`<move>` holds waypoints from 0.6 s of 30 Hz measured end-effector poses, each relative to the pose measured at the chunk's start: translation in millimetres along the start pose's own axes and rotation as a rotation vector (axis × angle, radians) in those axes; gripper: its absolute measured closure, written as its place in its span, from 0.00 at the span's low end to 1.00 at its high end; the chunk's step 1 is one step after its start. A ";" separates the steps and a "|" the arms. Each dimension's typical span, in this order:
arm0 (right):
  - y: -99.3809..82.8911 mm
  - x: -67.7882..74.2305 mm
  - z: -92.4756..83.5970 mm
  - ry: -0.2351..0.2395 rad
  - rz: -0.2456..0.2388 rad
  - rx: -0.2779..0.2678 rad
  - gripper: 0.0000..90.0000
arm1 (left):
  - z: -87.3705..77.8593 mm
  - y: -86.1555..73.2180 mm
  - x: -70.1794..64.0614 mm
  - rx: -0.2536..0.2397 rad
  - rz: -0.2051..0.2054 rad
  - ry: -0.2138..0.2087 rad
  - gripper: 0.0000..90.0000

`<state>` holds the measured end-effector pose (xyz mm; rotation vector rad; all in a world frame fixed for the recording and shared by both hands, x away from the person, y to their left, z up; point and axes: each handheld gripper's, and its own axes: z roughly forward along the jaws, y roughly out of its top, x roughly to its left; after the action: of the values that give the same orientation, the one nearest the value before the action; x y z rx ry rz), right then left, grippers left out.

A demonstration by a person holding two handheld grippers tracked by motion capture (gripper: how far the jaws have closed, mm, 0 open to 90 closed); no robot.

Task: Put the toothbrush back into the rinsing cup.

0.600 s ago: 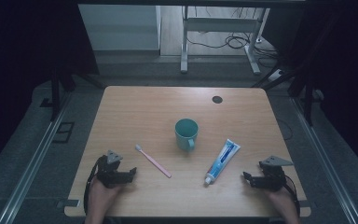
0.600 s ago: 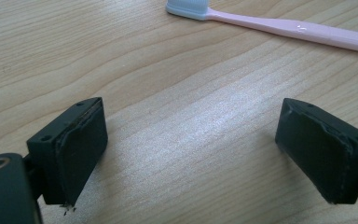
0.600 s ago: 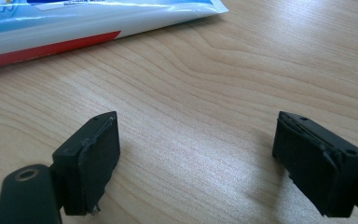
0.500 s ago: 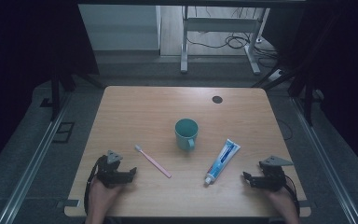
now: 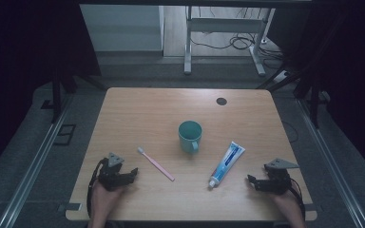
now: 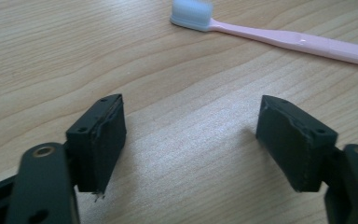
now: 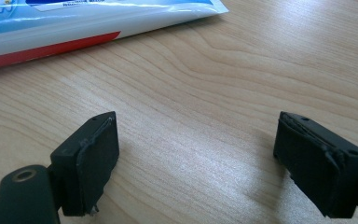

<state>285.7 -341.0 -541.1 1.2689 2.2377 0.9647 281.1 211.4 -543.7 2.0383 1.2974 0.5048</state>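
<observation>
Teal mug (image 5: pixel 190 136) upright at desk (image 5: pixel 142 109) centre, handle toward person. Pink toothbrush (image 5: pixel 156 163) flat to mug's left, white bristle head at far end. Toothpaste tube (image 5: pixel 226 163) flat to mug's right, cap toward near edge. Left gripper (image 5: pixel 132 173) low near toothbrush, jaws spread, nothing between. Right gripper (image 5: pixel 250 180) near tube cap, jaws spread, empty. Dark round grommet (image 5: pixel 221 101) at far right.

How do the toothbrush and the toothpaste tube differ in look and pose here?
The toothbrush is thin and pink with a white head; the toothpaste tube is broad, flat, white and blue. The toothbrush lies left of the teal cup, head pointing away from the person; the tube lies right of it, cap end toward the person. Both lie flat, ungripped, on the wooden table.
</observation>
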 end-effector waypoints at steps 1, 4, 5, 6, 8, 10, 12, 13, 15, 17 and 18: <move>0.0 0.0 0.0 -0.001 0.000 0.000 0.15 | -0.7 -0.5 0.1 -0.007 0.004 -0.003 0.36; 0.0 0.0 0.0 0.000 0.000 0.000 0.15 | -2.4 0.2 1.7 -0.002 0.006 -0.002 0.48; 0.0 0.0 0.0 0.000 0.000 0.000 0.15 | -3.0 0.4 2.1 -0.002 0.005 0.000 0.51; 0.0 0.0 0.0 -0.001 0.000 0.000 0.15 | -3.6 0.6 2.5 -0.001 0.001 -0.005 0.58; 0.0 0.0 0.0 0.000 0.000 0.000 0.15 | -4.6 1.0 3.2 0.005 -0.003 -0.006 0.67; 0.0 0.0 0.0 0.000 0.000 0.000 0.15 | -5.4 1.4 4.0 0.009 -0.004 -0.017 0.74; 0.0 0.0 0.0 0.000 0.000 0.000 0.15 | -5.8 1.7 3.9 0.012 -0.014 -0.021 0.80; 0.0 0.0 0.0 0.000 0.000 0.000 0.15 | -5.9 2.0 3.8 0.015 -0.019 -0.030 0.82; 0.0 -0.1 0.0 0.000 0.000 0.000 0.15 | -6.7 2.7 4.3 0.018 -0.015 -0.034 0.88; 0.0 0.0 0.0 0.000 0.000 0.000 0.15 | -7.4 3.2 4.6 0.020 -0.024 -0.049 0.93; 0.0 -0.1 0.0 0.000 0.000 0.000 0.15 | -7.7 3.4 4.6 0.022 -0.028 -0.053 0.96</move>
<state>285.7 -341.1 -541.1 1.2690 2.2380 0.9647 280.5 217.1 -535.9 2.0353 1.3034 0.4220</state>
